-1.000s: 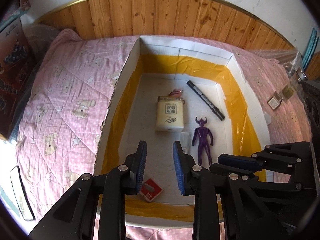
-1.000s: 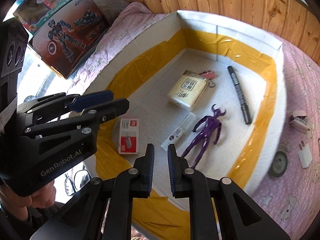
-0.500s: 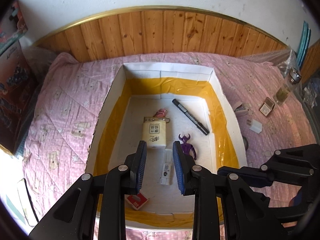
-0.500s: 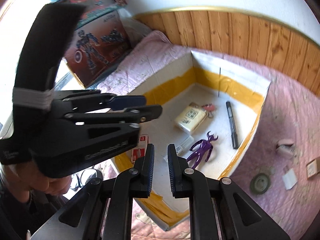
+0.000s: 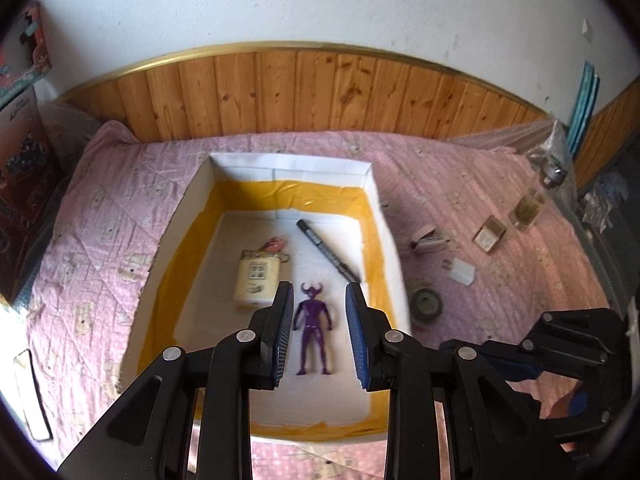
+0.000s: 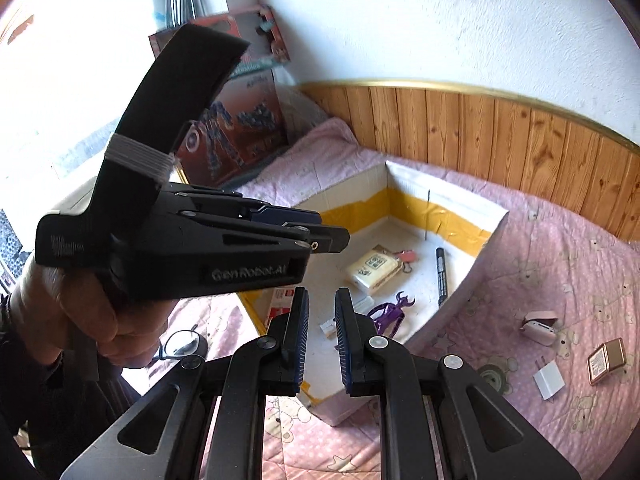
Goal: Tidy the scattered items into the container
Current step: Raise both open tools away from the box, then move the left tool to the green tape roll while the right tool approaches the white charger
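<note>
Two grippers are hovering above a pink quilted bed (image 5: 120, 208), and neither is carrying anything. Low in the left wrist view, the left gripper (image 5: 318, 332) is holding its jaws partly apart with only air between the blue pads. Low in the right wrist view, the right gripper (image 6: 322, 336) is showing a narrow gap, nearly closed, and nothing is sitting between its pads either.

At the middle of the left wrist view, the container (image 5: 288, 162), a white box lined with yellow tape, is lying on the bed. Inside it a purple figure (image 5: 314, 330) is lying flat on the floor, framed between the left gripper's fingers but well below them. Above and to its left a cream pack (image 5: 256, 282) is resting with a pink trinket (image 5: 276, 244) just beyond it, and a black marker (image 5: 328, 250) is slanting toward the right wall. In the right wrist view a red-and-white packet (image 6: 280, 300) is peeking out near the box's left wall.

Right of the container, several items are still sitting on the quilt: a tape roll (image 5: 426, 306) nearest the wall, a white plug (image 5: 462, 272), a pink case (image 5: 430, 240), a small brown box (image 5: 488, 236) and a glass bottle (image 5: 528, 210) further right.

At the left of the right wrist view, a hand (image 6: 88, 320) is gripping the left gripper's handle.
</note>
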Tool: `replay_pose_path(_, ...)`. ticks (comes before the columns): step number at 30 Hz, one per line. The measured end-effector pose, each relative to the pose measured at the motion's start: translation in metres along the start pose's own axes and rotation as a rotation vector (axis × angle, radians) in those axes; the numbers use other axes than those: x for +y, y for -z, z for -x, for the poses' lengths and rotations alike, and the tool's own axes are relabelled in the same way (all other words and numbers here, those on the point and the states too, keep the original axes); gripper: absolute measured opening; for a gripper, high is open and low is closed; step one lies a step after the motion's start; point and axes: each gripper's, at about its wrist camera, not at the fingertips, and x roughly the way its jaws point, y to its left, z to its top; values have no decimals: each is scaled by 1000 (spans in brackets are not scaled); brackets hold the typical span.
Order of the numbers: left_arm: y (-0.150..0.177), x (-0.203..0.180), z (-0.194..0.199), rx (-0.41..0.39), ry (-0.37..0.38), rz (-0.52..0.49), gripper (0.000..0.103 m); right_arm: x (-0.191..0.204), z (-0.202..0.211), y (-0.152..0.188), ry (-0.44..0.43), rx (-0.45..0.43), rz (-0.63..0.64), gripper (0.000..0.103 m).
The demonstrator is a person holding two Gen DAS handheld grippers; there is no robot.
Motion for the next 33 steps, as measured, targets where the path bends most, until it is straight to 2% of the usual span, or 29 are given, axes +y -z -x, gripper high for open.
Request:
replay_pose_path(4, 4, -20, 6, -19, 40, 0, 28, -20, 17, 14, -10, -60, -49, 17)
replay_pose_path(9, 12, -50, 3, -18, 76, -38, 28, -60, 26, 22, 19, -68, -142, 21)
replay_pose_path(15, 20, -83, -21, 52, 145, -30, 30, -112, 45, 25, 128, -79, -247, 30)
replay_pose_path(18, 25, -102, -38, 94, 158, -32, 32, -146, 45, 34, 221, -23, -331, 33)
replay_pose_path(24, 35, -132, -71, 153, 147, -67, 37, -199, 31, 61, 309, 103, -433, 37)
replay_pose_path(28, 37, -135, -104, 200, 129, -33, 41, -217, 21, 78, 343, 159, -422, 56)
replay_pose_path(33, 38, -136, -137, 238, 105, -13, 45, -236, 1, 88, 389, 241, -325, 60)
